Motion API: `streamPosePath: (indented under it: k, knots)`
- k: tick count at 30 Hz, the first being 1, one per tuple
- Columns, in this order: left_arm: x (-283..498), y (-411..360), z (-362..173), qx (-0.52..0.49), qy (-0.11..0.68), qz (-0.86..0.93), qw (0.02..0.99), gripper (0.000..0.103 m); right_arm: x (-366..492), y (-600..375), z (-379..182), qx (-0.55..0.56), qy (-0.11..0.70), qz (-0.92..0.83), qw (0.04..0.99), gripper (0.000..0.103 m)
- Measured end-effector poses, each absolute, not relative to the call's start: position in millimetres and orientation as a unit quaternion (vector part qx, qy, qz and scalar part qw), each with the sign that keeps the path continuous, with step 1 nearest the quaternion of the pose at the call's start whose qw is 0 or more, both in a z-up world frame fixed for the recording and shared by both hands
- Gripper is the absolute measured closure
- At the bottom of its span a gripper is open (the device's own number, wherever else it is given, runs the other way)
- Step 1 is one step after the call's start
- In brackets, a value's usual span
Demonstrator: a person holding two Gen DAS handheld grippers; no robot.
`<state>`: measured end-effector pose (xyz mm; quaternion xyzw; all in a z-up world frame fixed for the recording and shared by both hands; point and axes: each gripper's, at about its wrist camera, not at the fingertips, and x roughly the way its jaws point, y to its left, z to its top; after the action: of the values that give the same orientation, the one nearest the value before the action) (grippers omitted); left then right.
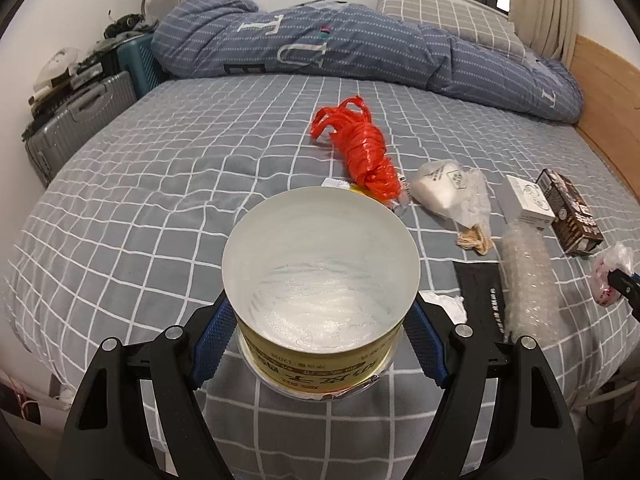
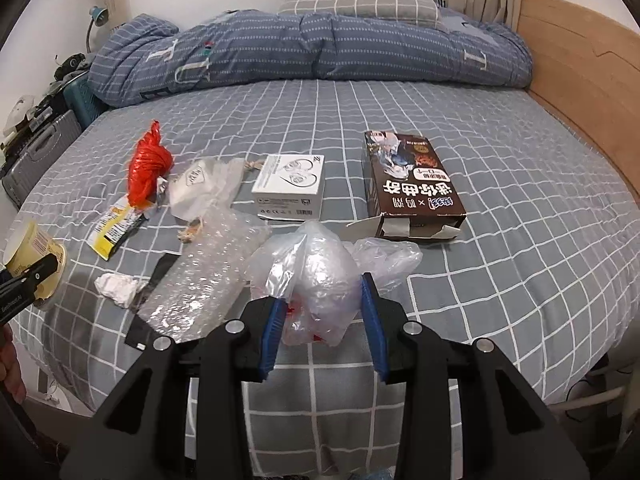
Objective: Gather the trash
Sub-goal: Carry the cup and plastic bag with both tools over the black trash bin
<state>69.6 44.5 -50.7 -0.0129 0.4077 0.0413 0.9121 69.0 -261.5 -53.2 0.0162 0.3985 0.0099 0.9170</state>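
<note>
My left gripper [image 1: 320, 312] is shut on a yellow paper cup [image 1: 320, 272] with a white inside, held above the bed; the cup also shows in the right wrist view [image 2: 34, 256]. My right gripper [image 2: 324, 300] is shut on a crumpled clear plastic bag [image 2: 320, 272], also in the left wrist view [image 1: 610, 276]. Trash lies on the grey checked bed sheet [image 2: 500, 240]: a red plastic bundle [image 1: 362, 144], a white mask in clear wrap [image 1: 444, 190], a bubble wrap roll [image 2: 200, 280], a white box [image 2: 290, 188], a brown carton [image 2: 412, 188], a yellow wrapper [image 2: 114, 230], a crumpled tissue [image 2: 118, 288].
A blue folded quilt [image 2: 312, 48] and a checked pillow [image 2: 360, 0] lie at the far side of the bed. Suitcases [image 1: 80, 120] stand to the left. A wooden bed board [image 2: 580, 92] runs along the right.
</note>
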Motion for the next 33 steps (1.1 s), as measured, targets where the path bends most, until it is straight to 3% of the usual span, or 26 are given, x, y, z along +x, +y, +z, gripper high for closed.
streamPosePath:
  k: [33]
  knots:
    - [-25.1,21.9,-45.2,-0.025,0.406,0.001,0.913,0.027,-23.6,-211.1,-30.5,0.004,0.368,0.037,0.929,0.068]
